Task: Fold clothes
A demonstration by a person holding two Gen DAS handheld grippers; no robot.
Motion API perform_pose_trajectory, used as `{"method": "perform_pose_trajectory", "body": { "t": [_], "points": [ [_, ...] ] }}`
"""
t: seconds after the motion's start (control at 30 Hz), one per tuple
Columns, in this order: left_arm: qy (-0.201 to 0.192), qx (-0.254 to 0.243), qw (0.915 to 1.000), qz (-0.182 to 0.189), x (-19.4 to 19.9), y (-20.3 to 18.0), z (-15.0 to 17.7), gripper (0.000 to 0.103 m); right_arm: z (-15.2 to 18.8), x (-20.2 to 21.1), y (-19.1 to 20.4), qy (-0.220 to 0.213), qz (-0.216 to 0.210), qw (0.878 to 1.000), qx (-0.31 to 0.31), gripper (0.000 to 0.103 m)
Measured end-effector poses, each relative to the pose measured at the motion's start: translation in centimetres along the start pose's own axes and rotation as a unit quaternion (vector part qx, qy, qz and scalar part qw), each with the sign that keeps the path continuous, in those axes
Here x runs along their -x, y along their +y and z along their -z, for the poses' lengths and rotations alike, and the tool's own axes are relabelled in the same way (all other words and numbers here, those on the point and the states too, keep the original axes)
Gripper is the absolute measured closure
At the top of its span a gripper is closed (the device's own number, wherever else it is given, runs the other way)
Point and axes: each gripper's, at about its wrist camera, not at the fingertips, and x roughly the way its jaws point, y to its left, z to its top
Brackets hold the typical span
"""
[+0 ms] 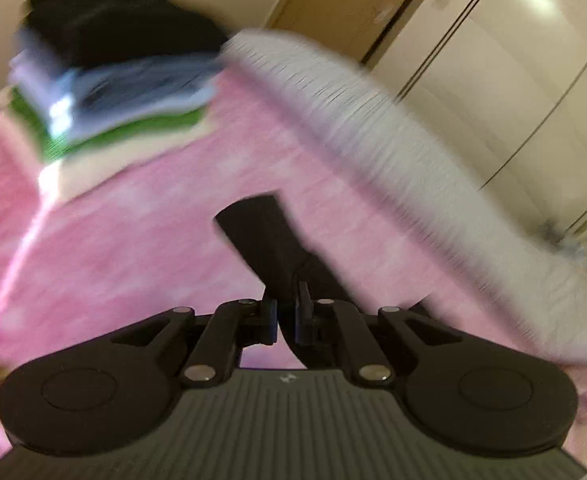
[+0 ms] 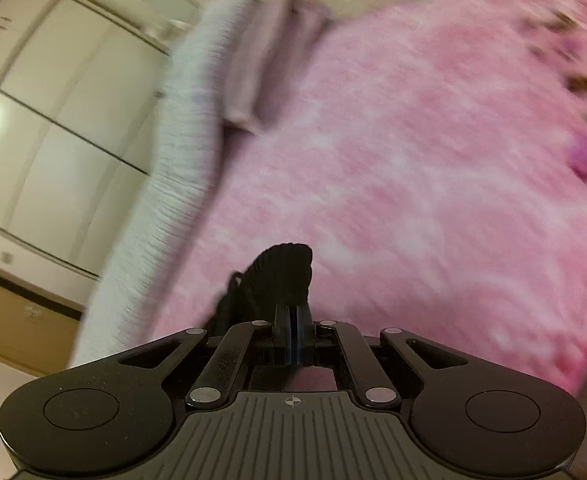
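My left gripper [image 1: 287, 300] is shut on a black garment [image 1: 261, 232]; a strip of the dark cloth sticks up past the fingers above the pink blanket [image 1: 133, 248]. In the right wrist view my right gripper [image 2: 293, 316] is shut on a black garment [image 2: 281, 272] with a ribbed edge that pokes out beyond the fingertips. Whether both hold the same piece cannot be told. Both views are blurred by motion.
A stack of folded clothes [image 1: 109, 80], black on top, then grey-blue, green and cream, lies on the pink blanket at the far left. A white ribbed bed edge [image 1: 373, 136] borders the blanket. Cream wardrobe doors [image 2: 53, 120] stand beyond the bed. A folded mauve cloth [image 2: 269, 56] lies near the bed's far corner.
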Motion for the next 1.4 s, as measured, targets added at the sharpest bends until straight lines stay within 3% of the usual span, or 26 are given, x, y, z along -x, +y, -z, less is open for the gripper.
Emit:
{"method": "perform_pose_trajectory", "body": {
  "t": [0.13,0.27,0.37,0.47,0.57,0.6,0.7,0.83,0.93,1.0,1.1,1.17,1.23,1.27,1.33,1.37,1.4],
  "points": [
    [0.042,-0.013,0.9971,-0.062,-1.5,3.2,3.4,0.098,5.9,-2.5,-7.1,0.066,0.121,0.989,-0.044,0.102],
    [0.081,-0.024,0.9891,-0.120,-3.0,6.3,6.7,0.090,8.8,-3.7,-9.3,0.087,0.161,0.981,-0.058,0.101],
    [0.097,-0.045,0.9831,-0.149,-2.8,6.9,7.5,0.082,8.4,-3.9,-7.7,0.115,0.187,0.976,0.002,0.098],
    [0.090,-0.052,0.9808,-0.165,-1.1,6.9,7.0,0.075,8.5,-2.8,-5.1,0.121,0.237,0.958,0.105,0.096],
    [0.077,-0.023,0.9796,-0.184,1.3,7.2,7.4,0.077,9.7,-0.9,-2.1,0.094,0.252,0.937,0.225,0.095],
    [0.072,-0.018,0.9797,-0.186,2.2,7.0,7.7,0.078,10.2,-1.0,-1.5,0.101,0.233,0.936,0.244,0.095],
    [0.073,0.001,0.9830,-0.169,3.4,5.5,8.6,0.078,11.7,-1.4,0.2,0.125,0.168,0.932,0.297,0.095],
    [0.097,0.017,0.9898,-0.103,2.2,1.3,10.3,0.079,13.0,-4.9,0.4,0.170,0.119,0.945,0.253,0.095],
    [0.121,-0.007,0.9912,-0.053,0.6,-2.8,11.3,0.079,14.0,-7.0,1.6,0.174,0.138,0.927,0.304,0.095],
    [0.136,-0.030,0.9899,-0.028,-0.4,-5.3,12.2,0.079,14.2,-8.3,2.6,0.170,0.151,0.902,0.367,0.095],
    [0.160,-0.058,0.9854,0.002,-1.8,-9.3,13.8,0.079,14.3,-10.8,4.0,0.152,0.162,0.846,0.486,0.095],
    [0.167,-0.076,0.9830,0.013,-2.5,-11.9,15.0,0.079,15.2,-12.4,5.0,0.140,0.146,0.790,0.579,0.094],
    [0.171,-0.088,0.9811,0.018,-3.2,-14.3,16.3,0.079,16.1,-14.0,5.9,0.127,0.129,0.724,0.666,0.092],
    [0.174,-0.094,0.9801,0.020,-3.6,-15.5,16.9,0.079,16.6,-14.7,6.3,0.121,0.115,0.695,0.700,0.085],
    [0.180,-0.094,0.9789,0.023,-4.2,-17.0,18.1,0.079,17.4,-15.9,6.9,0.116,0.079,0.649,0.747,0.063],
    [0.183,-0.091,0.9787,0.021,-4.5,-17.6,18.5,0.079,17.6,-16.5,7.1,0.116,0.062,0.635,0.761,0.052],
    [0.185,-0.089,0.9786,0.018,-4.8,-18.2,18.8,0.079,17.9,-17.2,7.4,0.117,0.045,0.625,0.771,0.051]
  ]
}}
